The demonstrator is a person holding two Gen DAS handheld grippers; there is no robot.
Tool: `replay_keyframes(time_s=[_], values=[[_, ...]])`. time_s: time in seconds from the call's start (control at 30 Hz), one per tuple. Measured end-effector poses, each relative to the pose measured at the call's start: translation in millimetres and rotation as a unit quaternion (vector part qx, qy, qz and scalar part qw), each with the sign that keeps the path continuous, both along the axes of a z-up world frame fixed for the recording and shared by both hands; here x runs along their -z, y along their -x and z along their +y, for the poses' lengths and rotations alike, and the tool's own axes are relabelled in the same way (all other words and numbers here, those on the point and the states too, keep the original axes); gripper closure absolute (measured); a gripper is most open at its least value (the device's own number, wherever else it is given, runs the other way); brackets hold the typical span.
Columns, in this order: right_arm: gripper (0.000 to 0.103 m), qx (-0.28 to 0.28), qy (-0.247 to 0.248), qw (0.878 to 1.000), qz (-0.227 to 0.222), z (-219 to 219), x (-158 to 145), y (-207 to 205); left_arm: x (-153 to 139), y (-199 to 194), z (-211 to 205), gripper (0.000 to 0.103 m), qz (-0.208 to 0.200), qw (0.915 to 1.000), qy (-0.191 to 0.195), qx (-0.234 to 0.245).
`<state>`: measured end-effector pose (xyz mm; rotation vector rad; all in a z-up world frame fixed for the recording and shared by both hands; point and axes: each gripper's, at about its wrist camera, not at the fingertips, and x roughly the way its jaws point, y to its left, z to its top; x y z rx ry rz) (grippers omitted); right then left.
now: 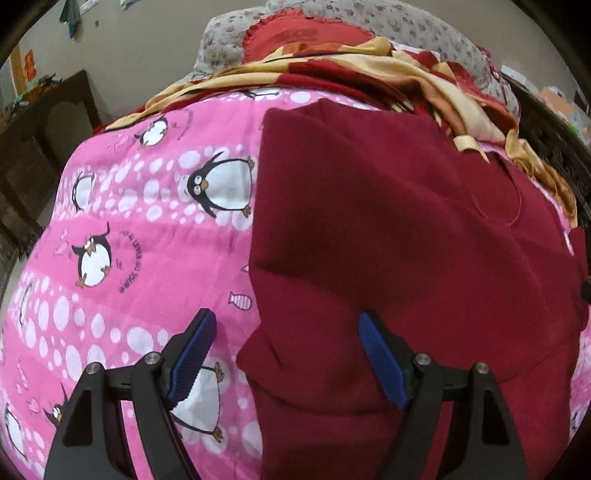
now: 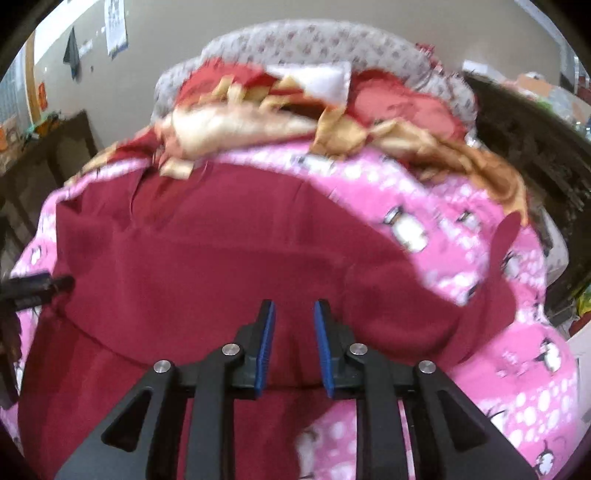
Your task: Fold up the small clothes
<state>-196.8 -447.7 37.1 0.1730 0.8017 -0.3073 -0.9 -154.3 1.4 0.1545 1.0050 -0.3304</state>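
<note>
A dark red garment (image 1: pixel 388 240) lies spread on a pink penguin-print bedsheet (image 1: pixel 129 240). It also fills the middle of the right wrist view (image 2: pixel 221 258). My left gripper (image 1: pixel 288 321) is wide open above the garment's left edge, one blue pad (image 1: pixel 194 354) over the sheet, the other over the cloth. My right gripper (image 2: pixel 294 310) is partly open with a narrow gap, empty, above the garment's lower right part. The right wrist view is blurred. The left gripper's tip (image 2: pixel 37 286) shows at its left edge.
A crumpled red and yellow cloth (image 1: pixel 351 70) and a floral grey pillow (image 1: pixel 406 22) lie at the head of the bed. Dark wooden furniture (image 1: pixel 44 140) stands at the left. A dark headboard or frame (image 2: pixel 535 155) stands at the right.
</note>
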Motion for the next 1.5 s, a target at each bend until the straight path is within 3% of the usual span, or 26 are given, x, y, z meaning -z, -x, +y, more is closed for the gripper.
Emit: replay_keyframes(time_s=[0.07, 0.17, 0.2, 0.23, 0.37, 0.47, 0.53, 0.63, 0.7, 0.73, 0.83, 0.93, 1.0, 1.07, 1.13, 1.17, 1.2, 1.33, 1.47, 1.5], values=[[0.043, 0.022, -0.005, 1.000, -0.010, -11.7, -4.7, -0.4, 1.2, -1.4, 1.2, 0.020, 0.006, 1.0000, 0.005, -0.004], [0.044, 0.043, -0.017, 0.999, 0.015, -24.2, 3.6, -16.9, 1.2, -0.6, -1.1, 0.020, 0.005, 1.0000, 0.001, -0.006], [0.067, 0.037, -0.017, 0.999, 0.027, -24.8, 7.7, -24.0, 0.2, 0.3, -1.9, 0.020, 0.004, 1.0000, -0.002, -0.003], [0.082, 0.035, -0.014, 0.999, 0.031, -24.9, 10.0, -27.3, -1.5, 2.0, -2.4, 0.020, 0.003, 1.0000, -0.004, -0.001], [0.081, 0.054, -0.011, 0.998, -0.001, -26.6, -1.2, -29.3, -16.0, 13.0, 1.6, 0.020, -0.024, 0.9997, 0.003, -0.003], [0.081, 0.072, -0.026, 0.997, 0.003, -37.2, 7.7, -37.6, -26.1, 20.5, -0.5, 0.020, -0.036, 0.9992, 0.017, -0.003], [0.079, 0.072, -0.026, 0.997, 0.024, -37.0, 20.5, -42.4, -32.1, 26.5, -5.7, 0.020, -0.038, 0.9990, 0.022, 0.008], [0.070, 0.075, -0.022, 0.997, 0.012, -37.6, 12.7, -30.4, -38.8, 34.3, -12.8, 0.020, -0.047, 0.9984, 0.022, 0.022], [0.045, 0.087, -0.034, 0.996, -0.005, -50.0, 3.2, -12.6, -41.9, 38.0, -16.3, 0.020, -0.051, 0.9981, 0.021, 0.028], [0.042, 0.094, -0.039, 0.995, -0.011, -57.3, 0.0, -6.9, -43.0, 40.0, -17.8, 0.020, -0.051, 0.9980, 0.022, 0.031], [0.041, 0.155, -0.003, 0.988, -0.004, -85.9, -6.0, 8.7, -43.0, 44.3, -19.9, 0.020, -0.046, 0.9981, 0.024, 0.033], [0.040, 0.208, -0.033, 0.978, 0.002, -127.6, -3.3, 20.7, -39.5, 45.9, -20.3, 0.020, -0.037, 0.9985, 0.023, 0.032], [0.040, 0.239, -0.028, 0.969, 0.050, -153.6, 7.5, 13.7, -37.1, 47.0, -21.9, 0.020, -0.031, 0.9988, 0.021, 0.031], [0.040, 0.259, -0.044, 0.962, 0.070, -178.0, 20.1, 5.7, -37.0, 49.4, -23.2, 0.020, -0.028, 0.9989, 0.021, 0.031], [0.058, 0.252, -0.077, 0.962, 0.069, -191.9, 29.6, 3.9, -37.9, 52.9, -25.1, 0.020, -0.030, 0.9988, 0.015, 0.036], [0.083, 0.253, -0.084, 0.961, 0.067, -196.3, 31.8, 4.7, -39.0, 54.8, -26.0, 0.020, -0.033, 0.9986, 0.012, 0.039], [0.082, 0.267, -0.080, 0.958, 0.070, -199.3, 30.3, 9.7, -40.2, 56.1, -26.8, 0.020, -0.039, 0.9983, 0.008, 0.042], [0.082, 0.322, -0.081, 0.943, 0.005, -200.1, 3.5, 76.3, -39.1, 52.1, -28.9, 0.020, -0.042, 0.9983, 0.009, 0.040], [0.080, 0.349, -0.081, 0.932, 0.052, -211.6, 16.4, 124.9, -35.1, 50.1, -33.9, 0.020, -0.029, 0.9985, 0.018, 0.044], [0.070, 0.356, -0.096, 0.928, 0.053, -214.1, 18.2, 140.6, -35.6, 51.9, -34.8, 0.020, -0.031, 0.9983, 0.017, 0.047]])
